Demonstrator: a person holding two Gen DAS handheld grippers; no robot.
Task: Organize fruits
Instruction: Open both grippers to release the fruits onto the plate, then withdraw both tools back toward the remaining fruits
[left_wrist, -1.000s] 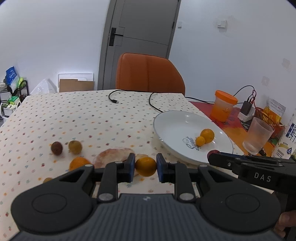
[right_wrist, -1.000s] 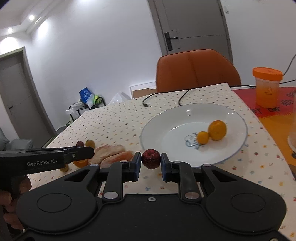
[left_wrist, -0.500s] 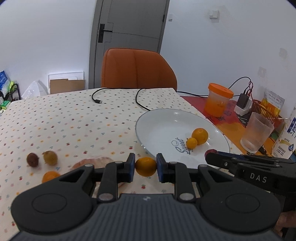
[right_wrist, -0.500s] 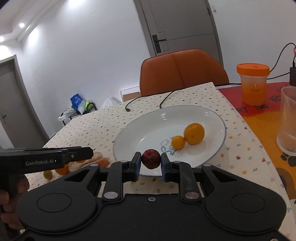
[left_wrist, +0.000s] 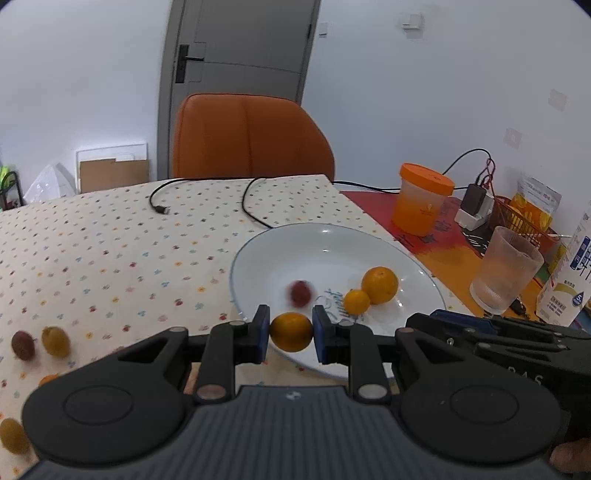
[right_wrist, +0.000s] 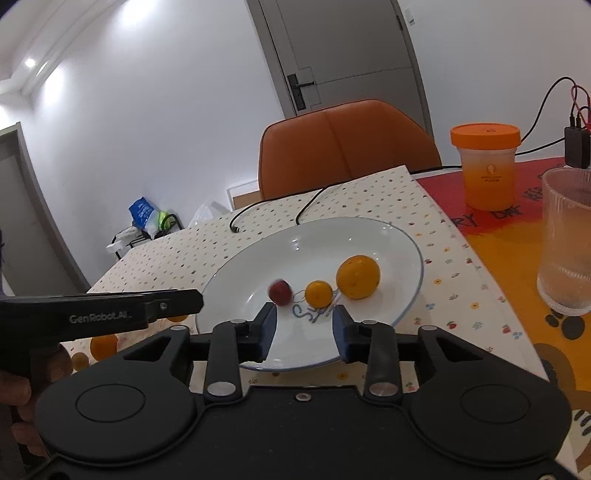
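Observation:
My left gripper (left_wrist: 291, 338) is shut on a small orange (left_wrist: 291, 331) and holds it over the near rim of the white plate (left_wrist: 258, 251). My right gripper (right_wrist: 303, 330) is open and empty above the plate's near edge (right_wrist: 406, 306). A dark red fruit (right_wrist: 279, 291) lies blurred on the plate; it also shows in the left wrist view (left_wrist: 301, 292). A large orange (right_wrist: 357, 277) and a small orange (right_wrist: 318, 293) lie on the plate beside it.
Loose fruits lie on the dotted tablecloth at the left: a red one (left_wrist: 23, 345), a yellow-green one (left_wrist: 55, 341) and another (left_wrist: 13, 435). An orange-lidded jar (left_wrist: 423, 199), a ribbed glass (left_wrist: 504, 269), a milk carton (left_wrist: 570, 280), a black cable (left_wrist: 255, 210) and an orange chair (left_wrist: 251, 140) stand around.
My right gripper has opened and let go of the dark red fruit, which now lies blurred on the plate. Both grippers have moved closer over the plate; the left still holds its orange.

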